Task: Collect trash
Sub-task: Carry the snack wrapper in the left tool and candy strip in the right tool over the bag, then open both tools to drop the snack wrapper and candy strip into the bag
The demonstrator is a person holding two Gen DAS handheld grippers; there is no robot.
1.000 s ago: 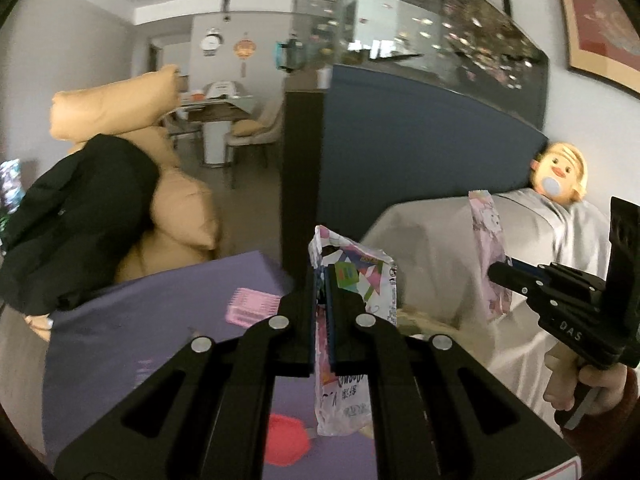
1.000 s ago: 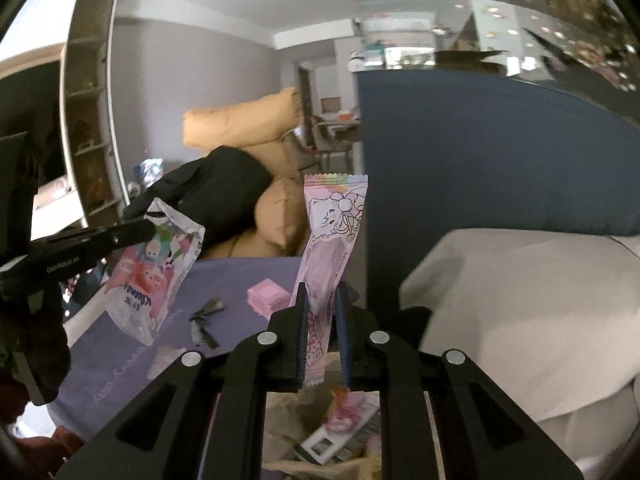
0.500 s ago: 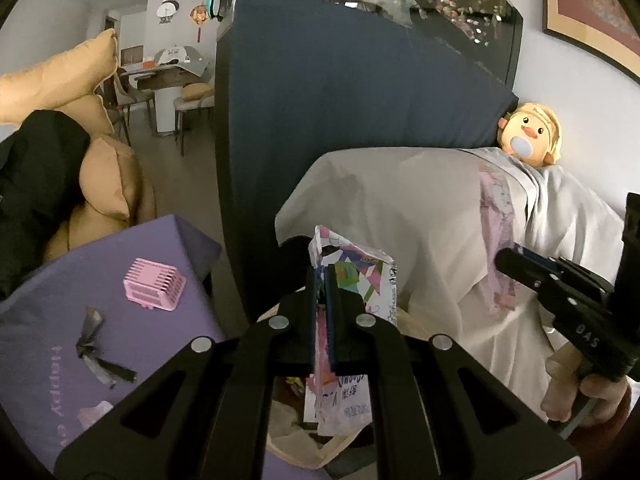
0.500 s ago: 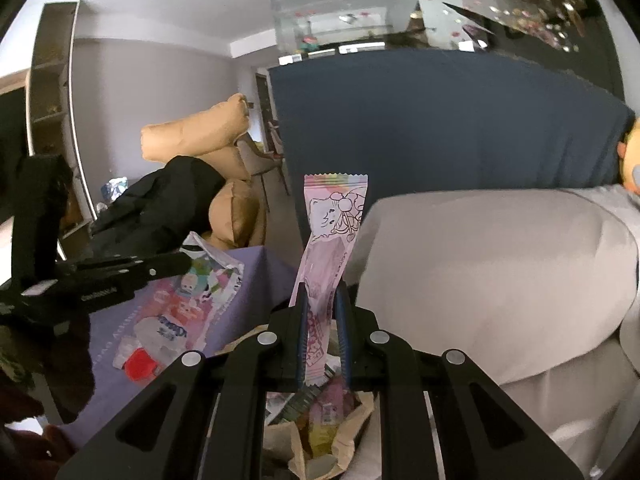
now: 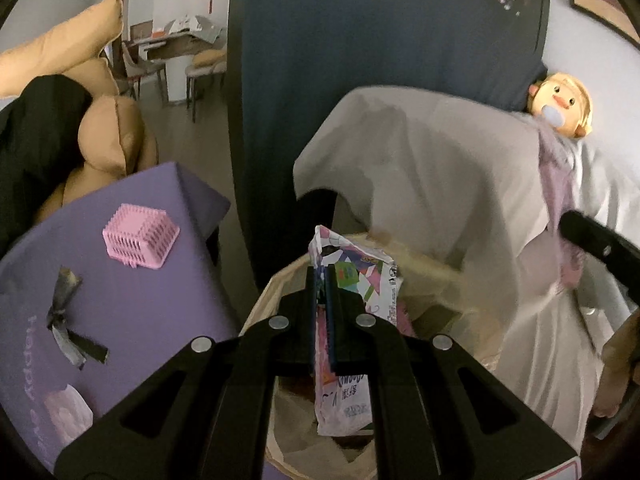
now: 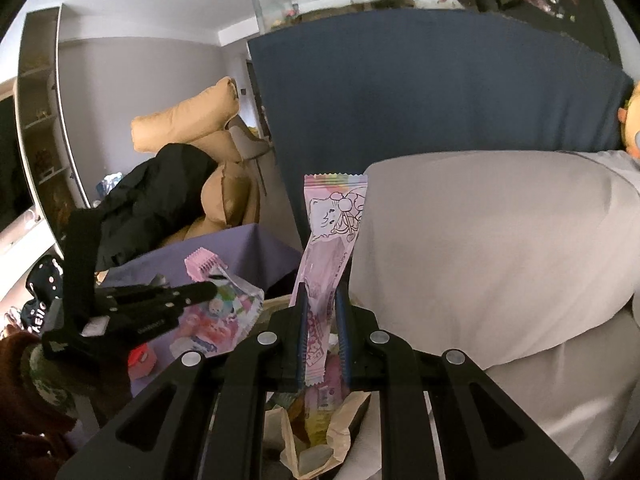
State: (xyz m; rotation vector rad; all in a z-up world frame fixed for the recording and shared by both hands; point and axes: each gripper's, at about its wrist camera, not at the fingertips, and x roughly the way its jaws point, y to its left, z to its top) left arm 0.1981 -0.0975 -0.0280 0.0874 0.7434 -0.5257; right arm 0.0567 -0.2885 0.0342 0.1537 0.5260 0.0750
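Left gripper (image 5: 320,280): fingers fully clamped on a colourful snack packet (image 5: 352,320), flat plastic pinched between the pads. Packet sticks out above the fingertips and hangs below them, directly over the open mouth of the tan paper trash bag (image 5: 432,276). Print on the packet's lower half is partly legible, some Chinese characters, brand unreadable.

Right gripper (image 6: 322,300): fingers at a narrow gap, gripping a long pink wrapper (image 6: 334,224) with a cartoon cat drawing. Wrapper stands upright well past the fingertips; its lower end dangles over the same bag (image 6: 340,420), which already holds other wrappers.

Bag sits just off the right edge of the purple tabletop (image 5: 132,308). Pink slotted basket (image 5: 140,236) and a dark scrap (image 5: 66,320) lie on the tabletop; white lettering reads "Happy".
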